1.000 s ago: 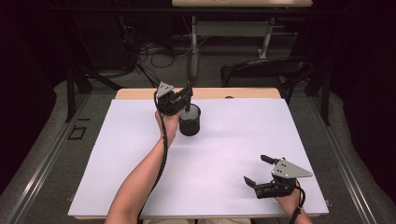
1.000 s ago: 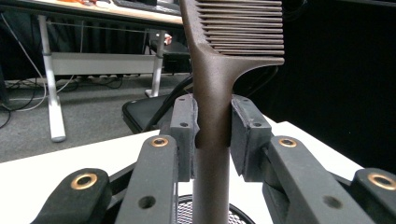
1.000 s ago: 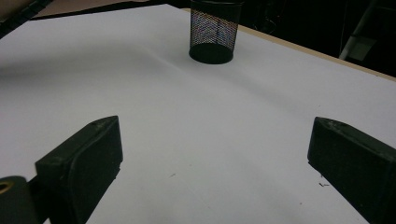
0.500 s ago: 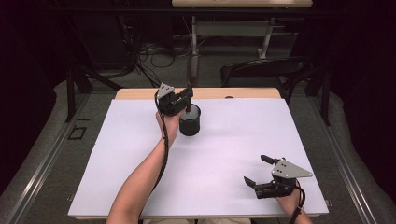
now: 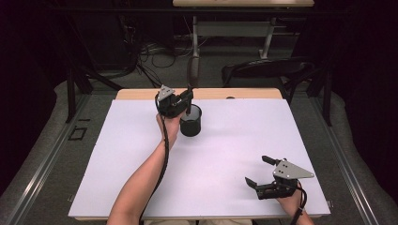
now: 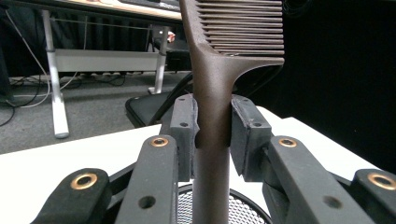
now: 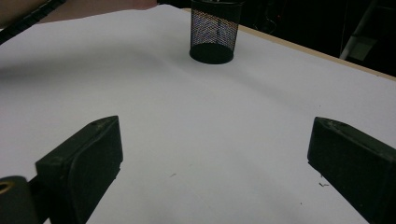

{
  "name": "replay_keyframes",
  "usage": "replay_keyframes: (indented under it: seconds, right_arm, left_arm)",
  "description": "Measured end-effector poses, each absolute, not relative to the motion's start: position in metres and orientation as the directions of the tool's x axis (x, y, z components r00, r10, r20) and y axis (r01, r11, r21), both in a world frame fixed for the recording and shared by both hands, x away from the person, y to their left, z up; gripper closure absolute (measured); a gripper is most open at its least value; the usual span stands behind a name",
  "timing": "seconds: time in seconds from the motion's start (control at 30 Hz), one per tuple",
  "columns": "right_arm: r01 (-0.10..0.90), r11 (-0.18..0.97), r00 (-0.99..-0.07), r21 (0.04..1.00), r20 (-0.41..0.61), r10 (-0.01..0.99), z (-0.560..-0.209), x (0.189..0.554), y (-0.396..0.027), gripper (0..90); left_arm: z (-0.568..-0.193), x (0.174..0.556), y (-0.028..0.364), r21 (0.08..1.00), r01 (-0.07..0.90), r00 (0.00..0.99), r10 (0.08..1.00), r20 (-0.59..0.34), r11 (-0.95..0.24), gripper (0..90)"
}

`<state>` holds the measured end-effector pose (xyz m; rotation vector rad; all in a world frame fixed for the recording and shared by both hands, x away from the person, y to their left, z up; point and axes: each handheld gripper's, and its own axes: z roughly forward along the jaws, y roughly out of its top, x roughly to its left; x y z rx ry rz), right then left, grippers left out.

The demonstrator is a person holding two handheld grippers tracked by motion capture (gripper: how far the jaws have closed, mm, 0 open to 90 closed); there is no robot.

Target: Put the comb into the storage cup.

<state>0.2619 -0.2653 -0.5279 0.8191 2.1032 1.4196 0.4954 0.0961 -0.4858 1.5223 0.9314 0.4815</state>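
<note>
A brown comb (image 6: 212, 93) stands upright with its handle clamped between the pads of my left gripper (image 6: 212, 135), teeth at the top. Its lower end reaches down into a black mesh cup (image 5: 190, 123) at the far middle of the white table; the cup's mesh rim (image 6: 243, 210) shows just below the jaws. In the high view my left gripper (image 5: 187, 101) sits at the cup's upper left with the comb (image 5: 193, 71) rising above it. My right gripper (image 5: 257, 169) rests open near the table's front right, nothing between its pads (image 7: 81, 161). From there the cup (image 7: 215, 30) stands far off.
The white table top (image 5: 234, 140) ends in a wooden far edge (image 5: 141, 93). Beyond it stand a dark chair (image 5: 263, 70) and desk legs with cables on the floor. A person's left forearm (image 5: 145, 178) crosses the table's near left.
</note>
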Motion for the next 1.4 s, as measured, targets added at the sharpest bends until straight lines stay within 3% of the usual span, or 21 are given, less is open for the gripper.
replay_keyframes:
  seconds: [1.4]
  right_arm:
    - [0.212, 0.288, -0.709, 0.934, -0.056, 0.703, -0.528, 0.262, -0.266, 3.1]
  left_arm:
    - [-0.497, 0.489, 0.092, 0.960, 0.279, 0.593, 0.792, -0.146, -0.032, 72.6]
